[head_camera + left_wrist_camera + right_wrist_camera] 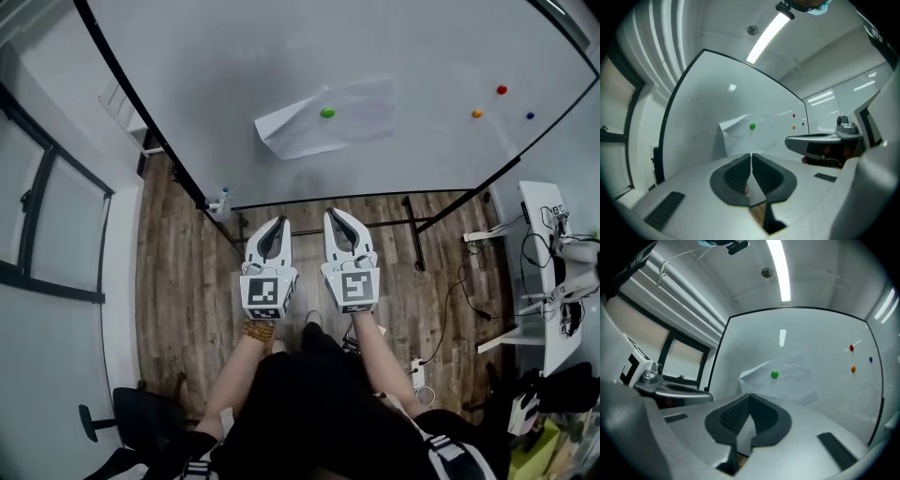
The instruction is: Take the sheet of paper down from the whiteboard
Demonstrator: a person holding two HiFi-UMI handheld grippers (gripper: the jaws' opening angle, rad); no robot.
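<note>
In the head view, a wide black-framed whiteboard (422, 56) is filling the upper part of the frame. A crumpled white sheet of paper (361, 127) is hanging on it just right of upper centre. A small round green magnet (327, 112) is pinning the sheet near its upper left, and the sheet's left corner is curling away from the board.

Further to the upper right, a red magnet (502, 90), an orange magnet (477, 113) and a blue magnet (530, 116) are sitting on bare board, well apart from the paper.

The white left gripper (276, 223) and the white right gripper (337, 216) are pointing side by side toward the board at the centre of the frame. They are well short of the sheet, above a brown wood-plank floor (187, 281).

In the left gripper view, the two dark pads (736, 176) are pressing together, tip against tip. The paper and its green magnet are showing beyond them, slightly above centre.

In the right gripper view, that tool's pads (733, 416) are likewise meeting at the tips, pad on pad. The sheet is lying just above and to the right of them in the frame.

A white desk (544, 216) with cables is standing at the right edge of the head view.
</note>
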